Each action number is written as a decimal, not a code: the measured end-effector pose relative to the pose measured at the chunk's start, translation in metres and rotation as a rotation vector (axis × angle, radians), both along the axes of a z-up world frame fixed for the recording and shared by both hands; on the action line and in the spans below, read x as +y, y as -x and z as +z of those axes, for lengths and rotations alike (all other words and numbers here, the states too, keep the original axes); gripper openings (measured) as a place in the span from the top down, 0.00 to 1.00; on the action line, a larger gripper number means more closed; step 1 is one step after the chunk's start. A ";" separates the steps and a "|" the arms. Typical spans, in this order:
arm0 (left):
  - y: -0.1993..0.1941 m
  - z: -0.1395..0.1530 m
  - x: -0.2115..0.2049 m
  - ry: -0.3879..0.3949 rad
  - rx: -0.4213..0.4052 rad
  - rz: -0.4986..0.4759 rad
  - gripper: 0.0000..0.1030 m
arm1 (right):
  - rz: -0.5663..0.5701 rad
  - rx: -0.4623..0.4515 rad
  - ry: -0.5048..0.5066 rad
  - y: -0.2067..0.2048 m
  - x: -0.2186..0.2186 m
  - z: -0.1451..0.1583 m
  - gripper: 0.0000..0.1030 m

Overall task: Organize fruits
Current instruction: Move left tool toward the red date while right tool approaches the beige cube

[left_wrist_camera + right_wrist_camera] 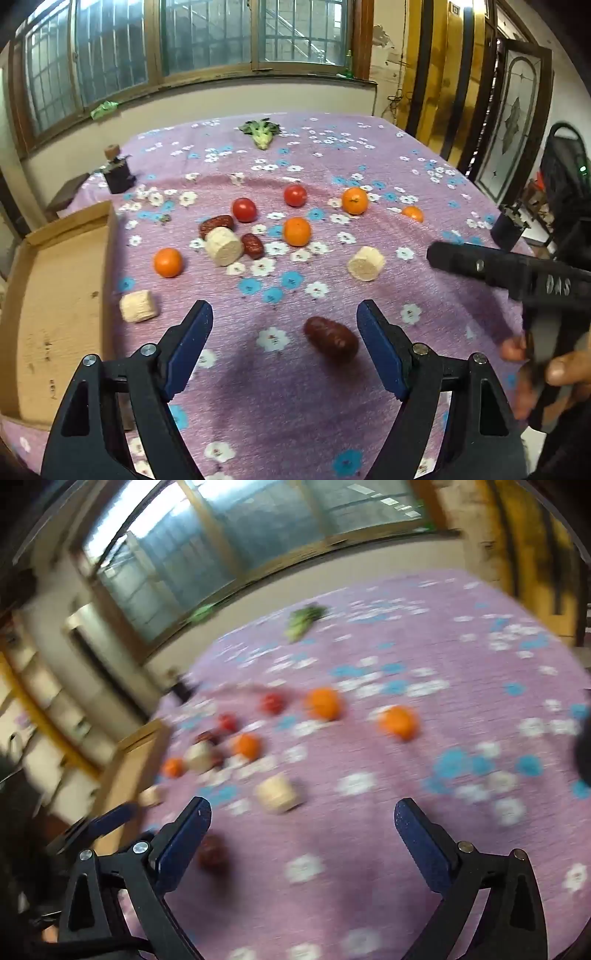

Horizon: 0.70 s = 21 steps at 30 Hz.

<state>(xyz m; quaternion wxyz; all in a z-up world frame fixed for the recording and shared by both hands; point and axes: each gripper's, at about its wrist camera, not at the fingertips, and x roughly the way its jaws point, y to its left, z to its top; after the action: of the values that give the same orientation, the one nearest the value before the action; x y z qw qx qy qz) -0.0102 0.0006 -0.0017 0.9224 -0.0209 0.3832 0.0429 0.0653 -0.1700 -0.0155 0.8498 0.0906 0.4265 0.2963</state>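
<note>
My left gripper (285, 308) is open and empty, low over the purple flowered cloth (369, 162). A dark red date (331, 338) lies between its fingers, nearer the right one. Further off lie several oranges (297, 231), two tomatoes (244, 209), two more dates (217, 223) and three pale cut cylinders (224, 246). My right gripper (303, 808) is open and empty; it also shows at the right of the left wrist view (517, 273). The right wrist view is blurred; a pale cylinder (277, 794) lies ahead and a date (212, 853) by the left finger.
An open cardboard box (55, 295) sits at the table's left edge. A green vegetable (261, 132) lies at the far side. A dark holder (118, 173) stands far left and another dark object (508, 225) at the right edge.
</note>
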 end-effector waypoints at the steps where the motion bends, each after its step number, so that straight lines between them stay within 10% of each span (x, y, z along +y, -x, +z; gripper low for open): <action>1: -0.001 0.004 -0.002 -0.044 0.017 0.008 0.22 | 0.012 -0.017 0.036 0.005 0.008 0.003 0.02; 11: 0.027 0.017 0.024 -0.017 -0.017 0.052 0.22 | 0.110 -0.205 0.312 0.040 0.037 0.019 0.02; 21: 0.035 0.016 0.025 -0.027 0.000 0.040 0.22 | 0.185 -0.256 0.339 0.049 0.054 0.032 0.02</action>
<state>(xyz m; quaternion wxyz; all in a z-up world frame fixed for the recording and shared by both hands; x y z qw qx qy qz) -0.0450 0.0254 0.0140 0.9215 -0.0161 0.3822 0.0665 0.0163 -0.1163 0.0168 0.8691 -0.1315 0.3656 0.3061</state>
